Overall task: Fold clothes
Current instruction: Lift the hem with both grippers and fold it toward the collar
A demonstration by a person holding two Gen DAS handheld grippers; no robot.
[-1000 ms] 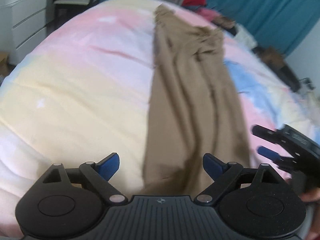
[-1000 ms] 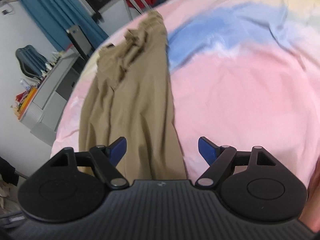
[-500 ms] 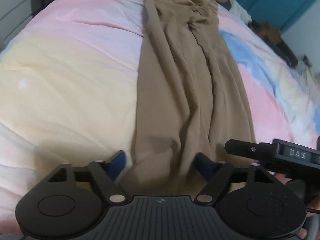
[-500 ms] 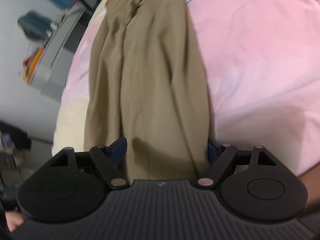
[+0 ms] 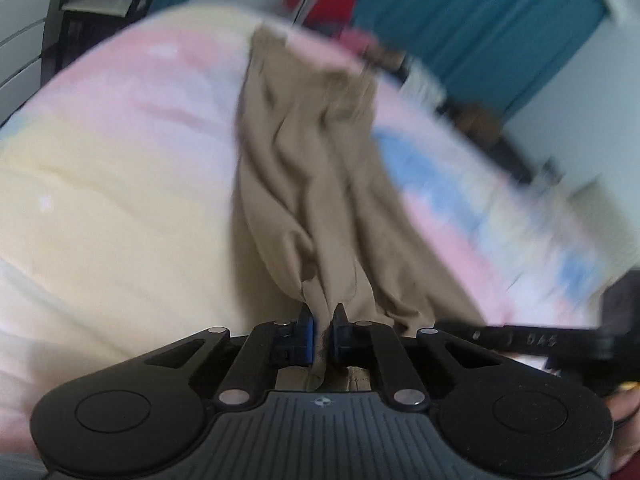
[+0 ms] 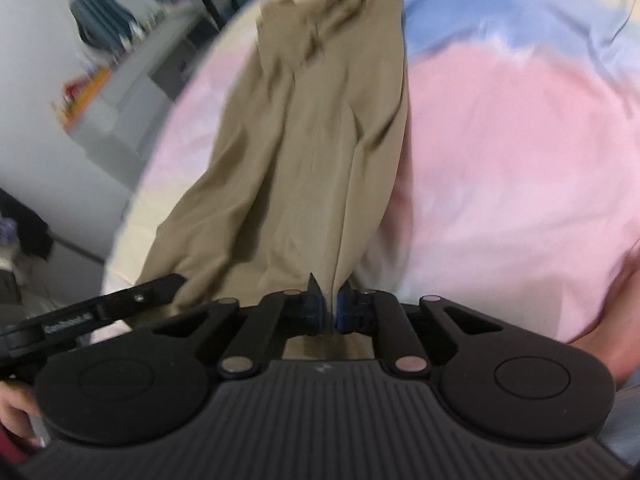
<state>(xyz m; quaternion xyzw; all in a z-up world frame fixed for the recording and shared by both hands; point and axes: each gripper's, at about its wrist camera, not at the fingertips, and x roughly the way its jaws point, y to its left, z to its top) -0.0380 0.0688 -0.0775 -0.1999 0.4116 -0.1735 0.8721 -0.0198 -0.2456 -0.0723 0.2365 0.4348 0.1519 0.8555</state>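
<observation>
Left wrist view. The left tool is closed to a narrow slit on the near end of the tan trousers, with cloth pinched between its blue pads. The trousers run lengthwise away from the tool across the pastel bedspread, their far end bunched near the bed's far edge. Part of the right tool enters at lower right. Blur blunts fine detail.

Right wrist view. The right tool is likewise closed on the near end of the trousers, gripping at a crease line; the cloth rises taut from the bedspread towards both tools. The left tool shows at lower left.

Step in hand, as judged: both tools hold the near end, lifted for a lengthwise fold. The next move calls for carrying that end towards the far end, both tools level so the side edges stay aligned. Open bedspread lies on either side; the far end sits close to the bed's edge, leaving little margin there.
</observation>
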